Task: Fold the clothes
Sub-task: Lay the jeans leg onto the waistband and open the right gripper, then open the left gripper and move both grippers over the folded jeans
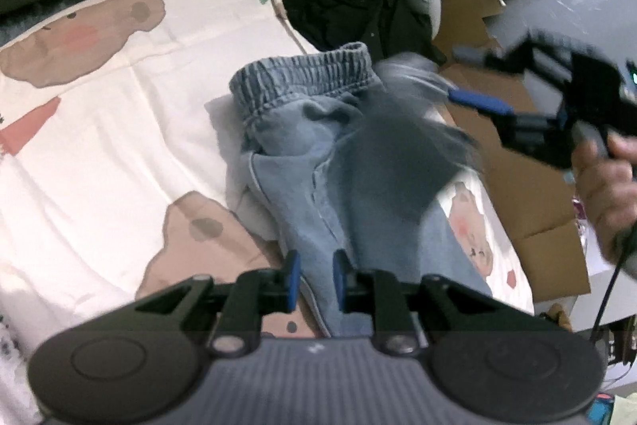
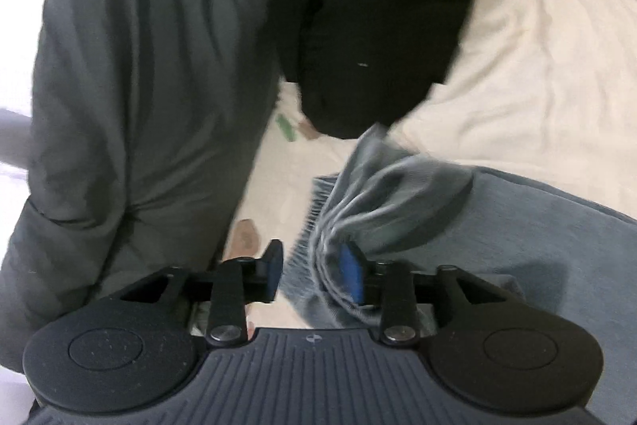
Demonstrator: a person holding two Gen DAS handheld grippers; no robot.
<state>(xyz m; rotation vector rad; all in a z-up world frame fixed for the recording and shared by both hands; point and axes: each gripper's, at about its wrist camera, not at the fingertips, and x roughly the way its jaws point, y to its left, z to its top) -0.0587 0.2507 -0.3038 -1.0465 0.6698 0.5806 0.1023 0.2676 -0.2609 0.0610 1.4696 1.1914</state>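
Looking along the left tool (image 1: 314, 279), the light blue denim trousers with the elastic waistband (image 1: 302, 130) lie half folded on the cream bear-print bed sheet (image 1: 119, 154), waistband far, probably spread out for the next fold. This tool's blue pads stand slightly apart over the near denim edge; whether they pinch it I cannot tell.

From the right wrist, the right tool (image 2: 314, 271) is spread, with bunched grey-blue cloth (image 2: 382, 194) lying between its pads, apparently released.

Motion blur smears the gray cloth (image 1: 398, 154) over the jeans (image 1: 302, 154); the hand (image 1: 609, 194) is cut off at the edge.
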